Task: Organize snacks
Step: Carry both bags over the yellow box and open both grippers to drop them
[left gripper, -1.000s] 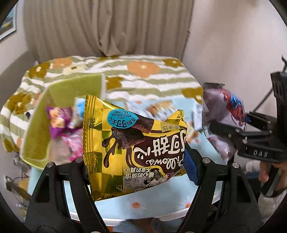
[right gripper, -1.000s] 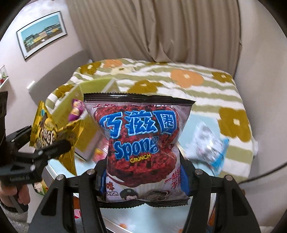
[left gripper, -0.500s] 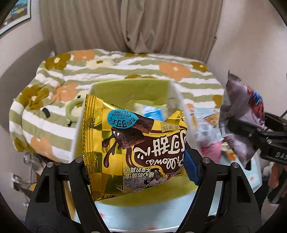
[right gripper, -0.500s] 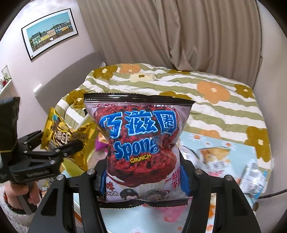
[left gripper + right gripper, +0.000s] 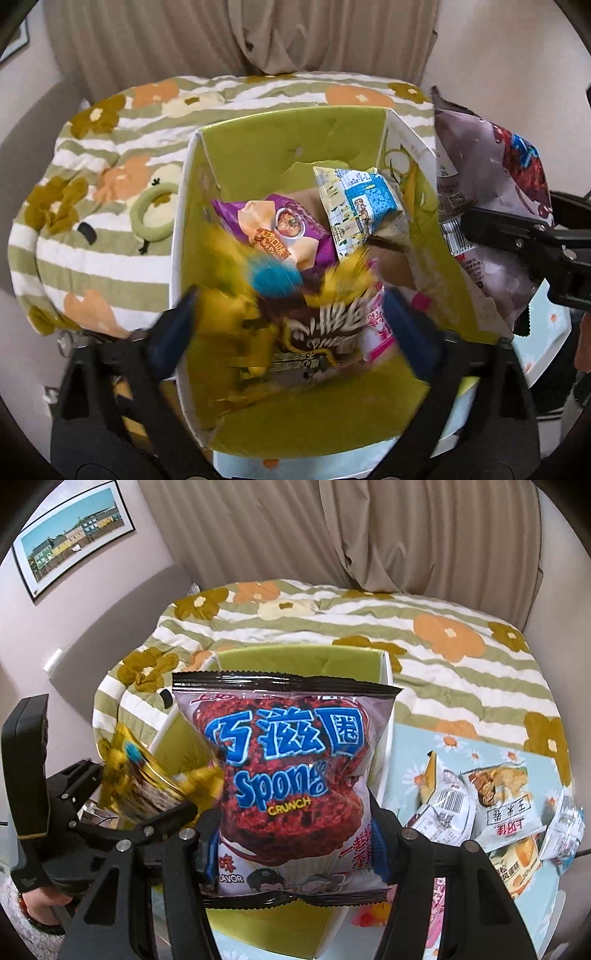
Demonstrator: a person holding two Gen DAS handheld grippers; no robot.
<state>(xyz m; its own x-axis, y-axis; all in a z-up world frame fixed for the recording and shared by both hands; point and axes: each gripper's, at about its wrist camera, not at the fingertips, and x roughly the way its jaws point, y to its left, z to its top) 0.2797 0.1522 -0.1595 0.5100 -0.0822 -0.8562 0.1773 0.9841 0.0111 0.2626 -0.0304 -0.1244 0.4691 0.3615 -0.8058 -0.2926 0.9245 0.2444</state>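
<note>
Left wrist view only: the inside of the green box point(image 5: 288, 147) shows, with a purple snack packet point(image 5: 273, 232) and a blue-and-white packet point(image 5: 362, 203) lying in it.
Left gripper point(image 5: 291, 321): jaws have just been opening and stand wide; the gold Pillows packet point(image 5: 295, 325) is blurred between them, over the box, free of the pads.
Right wrist view only: loose snack packets point(image 5: 491, 812) lie on the light-blue floral surface point(image 5: 413, 746) right of the box; a framed picture point(image 5: 74, 535) hangs on the wall.
Right gripper point(image 5: 295, 849): jaws partly closed, clamped on the lower half of the Sponge Crunch bag point(image 5: 291, 775), held upright in front of the box.
</note>
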